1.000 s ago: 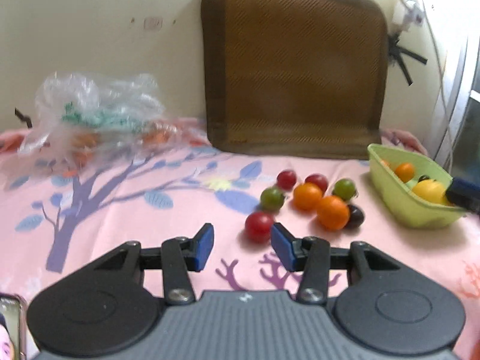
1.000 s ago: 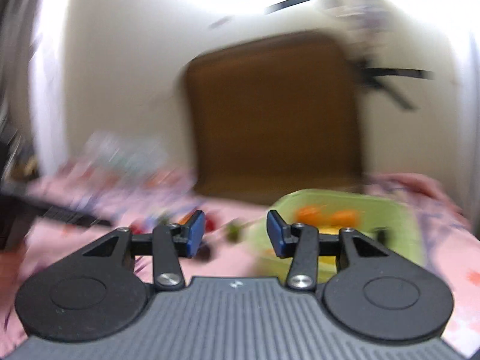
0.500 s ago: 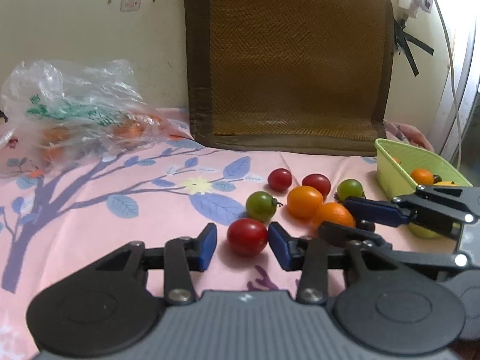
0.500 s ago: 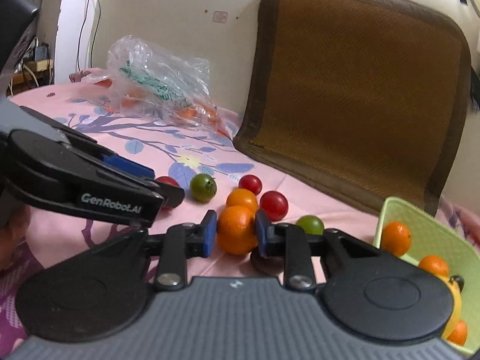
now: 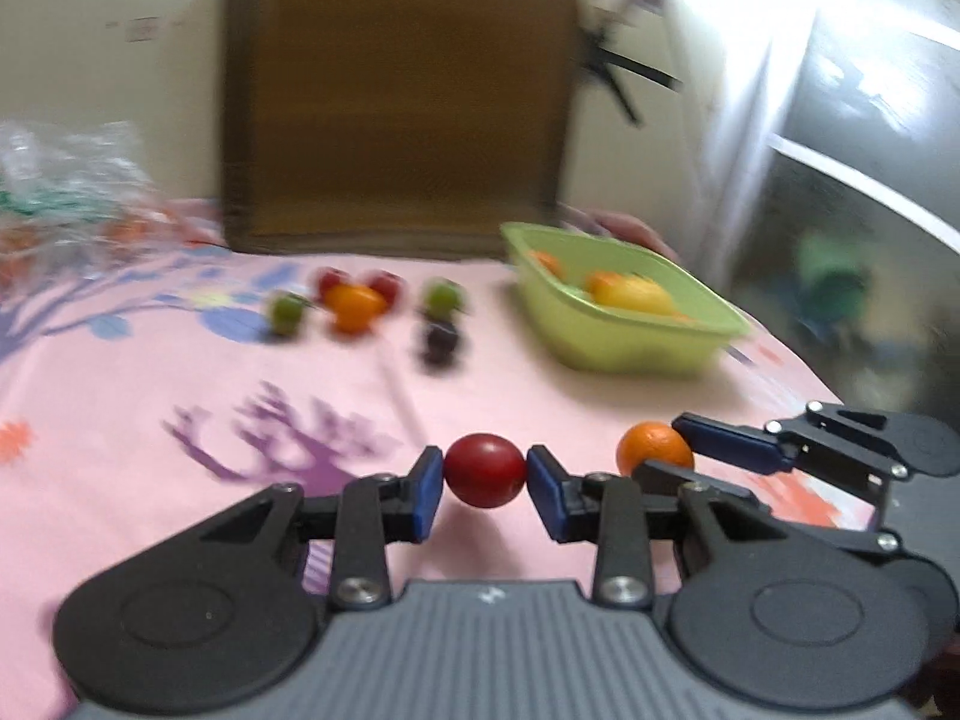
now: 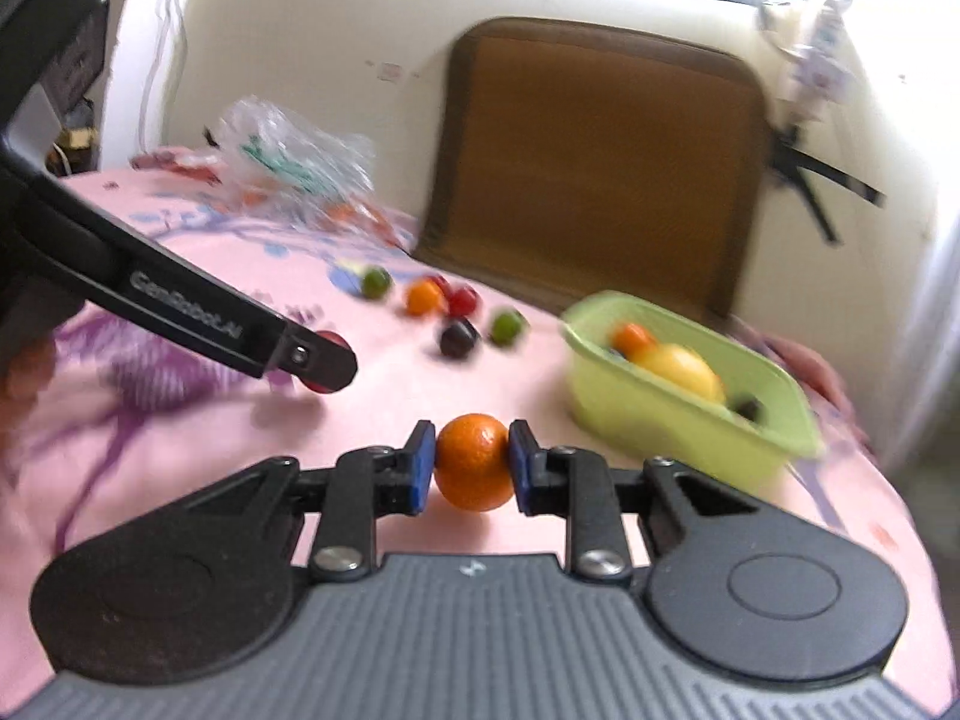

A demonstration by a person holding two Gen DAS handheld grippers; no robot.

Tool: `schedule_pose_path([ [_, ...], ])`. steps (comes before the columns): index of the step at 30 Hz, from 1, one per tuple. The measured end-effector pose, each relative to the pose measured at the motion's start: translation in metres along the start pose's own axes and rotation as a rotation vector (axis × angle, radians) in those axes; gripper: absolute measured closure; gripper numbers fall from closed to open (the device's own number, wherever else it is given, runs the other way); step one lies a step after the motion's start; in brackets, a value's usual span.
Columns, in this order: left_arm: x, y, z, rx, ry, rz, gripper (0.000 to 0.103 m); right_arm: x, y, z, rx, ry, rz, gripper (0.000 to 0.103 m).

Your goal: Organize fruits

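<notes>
Left gripper (image 5: 485,476) clenched on a red tomato (image 5: 485,478), the fruit squarely between the blue jaws and lifted clear of the pink floral cloth (image 5: 150,372). Right gripper (image 6: 471,467) likewise clenched on a small orange (image 6: 473,462), centred between its jaws, held above the cloth just short of the green tray (image 6: 690,420). In the left wrist view, orange (image 5: 654,449) and right gripper (image 5: 672,456) seen just to the right of the tomato, near but apart. Tomato smooth, glossy, deep red, slightly oval; orange round, bright, with dimpled peel. Tray (image 5: 600,336) ahead and to the right, already holding a yellow fruit (image 6: 684,369) and small orange ones. Loose on the cloth farther back: two green tomatoes, one orange fruit, two red ones and a dark purple one (image 6: 459,337), clustered left of the tray and blurred. Open pink cloth between both grippers and the tray. Brown mat (image 6: 594,162) propped against the wall behind; clear plastic bag (image 6: 294,162) at the far left. Cloth edge curving away close beyond the tray on the right.
</notes>
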State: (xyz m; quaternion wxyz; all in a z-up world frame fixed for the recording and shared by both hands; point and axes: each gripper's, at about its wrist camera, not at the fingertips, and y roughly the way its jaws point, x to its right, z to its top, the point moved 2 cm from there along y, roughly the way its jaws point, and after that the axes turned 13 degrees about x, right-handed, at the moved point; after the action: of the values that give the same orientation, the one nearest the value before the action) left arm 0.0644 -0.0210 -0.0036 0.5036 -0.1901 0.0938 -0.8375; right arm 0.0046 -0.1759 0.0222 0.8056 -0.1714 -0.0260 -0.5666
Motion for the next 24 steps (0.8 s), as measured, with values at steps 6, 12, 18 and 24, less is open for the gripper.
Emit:
schedule_pose_path([
  [6,0.046,0.0,-0.015,-0.017,0.083,-0.046,0.071,0.006,-0.03,-0.017,-0.017,0.017,-0.04,0.073],
  [12,0.059,0.004,-0.026,-0.062,0.106,0.04,0.06,0.001,-0.037,-0.024,-0.004,0.016,-0.049,0.063],
  [18,0.058,-0.005,-0.023,-0.064,0.094,0.143,0.047,0.003,-0.045,-0.026,0.005,0.087,-0.049,0.059],
  [24,0.053,-0.009,-0.018,-0.063,0.082,0.197,0.041,0.0,-0.05,-0.026,0.012,0.105,-0.058,0.059],
])
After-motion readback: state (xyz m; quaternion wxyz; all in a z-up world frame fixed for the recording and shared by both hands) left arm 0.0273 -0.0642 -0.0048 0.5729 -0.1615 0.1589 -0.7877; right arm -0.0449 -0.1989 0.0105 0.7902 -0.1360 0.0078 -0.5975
